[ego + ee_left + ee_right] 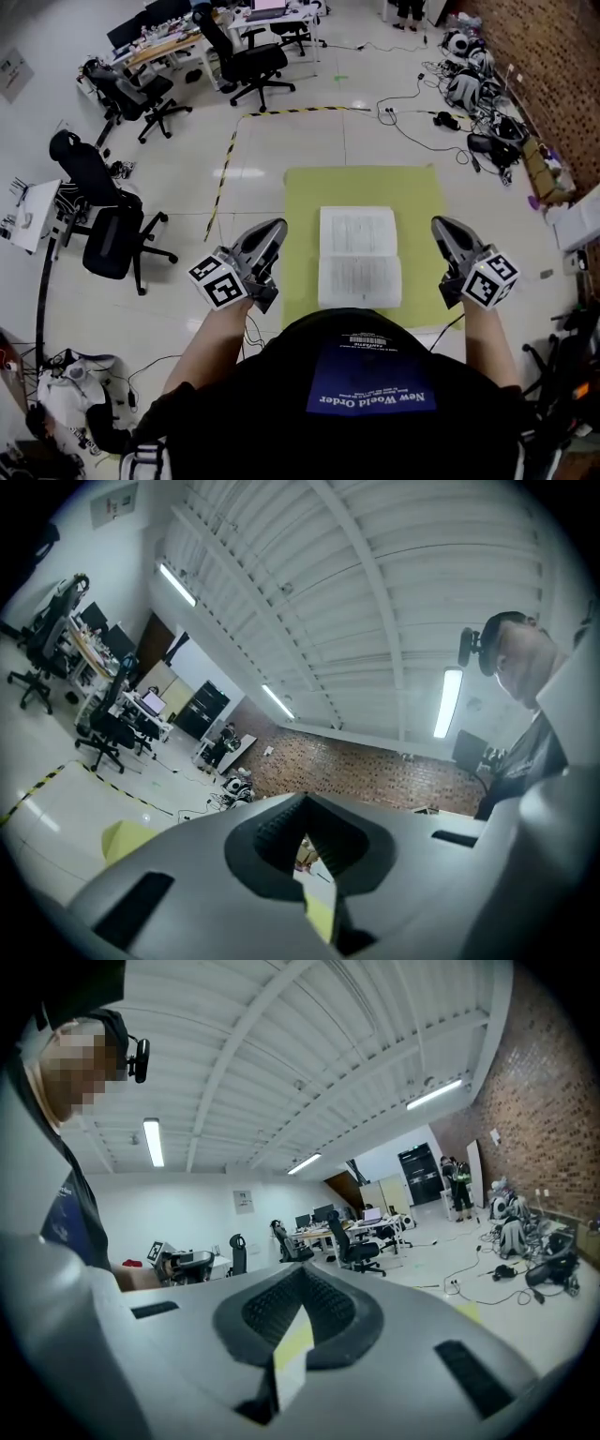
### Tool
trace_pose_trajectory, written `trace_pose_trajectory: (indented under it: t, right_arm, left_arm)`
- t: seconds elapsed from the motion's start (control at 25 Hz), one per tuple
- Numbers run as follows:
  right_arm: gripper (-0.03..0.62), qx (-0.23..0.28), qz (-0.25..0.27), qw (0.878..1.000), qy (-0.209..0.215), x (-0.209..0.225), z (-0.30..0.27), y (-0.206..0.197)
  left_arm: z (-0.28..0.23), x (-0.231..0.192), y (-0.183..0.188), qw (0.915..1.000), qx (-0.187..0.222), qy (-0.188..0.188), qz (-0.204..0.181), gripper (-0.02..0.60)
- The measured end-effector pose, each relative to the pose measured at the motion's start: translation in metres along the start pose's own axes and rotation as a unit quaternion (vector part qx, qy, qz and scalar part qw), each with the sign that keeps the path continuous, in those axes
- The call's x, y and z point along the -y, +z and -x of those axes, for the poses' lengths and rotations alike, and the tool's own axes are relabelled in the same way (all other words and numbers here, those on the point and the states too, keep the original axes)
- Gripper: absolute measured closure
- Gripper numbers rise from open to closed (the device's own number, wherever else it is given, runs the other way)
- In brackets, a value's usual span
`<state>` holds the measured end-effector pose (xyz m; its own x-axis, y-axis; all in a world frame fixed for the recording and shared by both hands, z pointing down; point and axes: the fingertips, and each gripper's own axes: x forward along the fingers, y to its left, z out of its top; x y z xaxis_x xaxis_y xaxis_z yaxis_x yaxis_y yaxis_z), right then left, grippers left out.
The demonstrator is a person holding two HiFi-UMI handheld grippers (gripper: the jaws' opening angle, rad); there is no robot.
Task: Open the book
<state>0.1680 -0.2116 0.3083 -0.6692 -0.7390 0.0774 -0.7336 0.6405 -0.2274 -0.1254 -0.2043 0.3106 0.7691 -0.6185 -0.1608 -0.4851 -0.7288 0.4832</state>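
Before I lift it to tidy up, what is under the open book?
A yellow-green mat lies under the open book, showing past its sides. The part beneath the pages is covered.

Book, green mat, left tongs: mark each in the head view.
book (pixel 359 255), head view, middle of the open pages.
green mat (pixel 309 187), head view, bare part near its far-left corner.
left tongs (pixel 277 226), head view, the closed tips.
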Motion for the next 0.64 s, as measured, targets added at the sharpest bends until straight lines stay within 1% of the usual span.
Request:
trace_pose_trajectory:
  t: [0.16, 0.32, 0.64]
  right_arm:
    - [0.609, -0.011, 0.005, 1.000, 0.008, -0.004, -0.003, -0.004]
    - [0.609, -0.021, 0.005, 1.000, 0.013, -0.008, -0.005, -0.013]
    - [0.609, -0.039, 0.011, 0.999, 0.029, -0.010, -0.019, -0.018]
  left_arm:
    - [0.002, 0.006, 0.003, 0.9999, -0.001, -0.001, -0.011, 0.575]
    - [0.004, 0.007, 0.004, 0.9999, 0.005, 0.000, -0.011, 0.575]
    - [0.002, 0.005, 0.006, 0.9998, -0.001, 0.002, -0.019, 0.575]
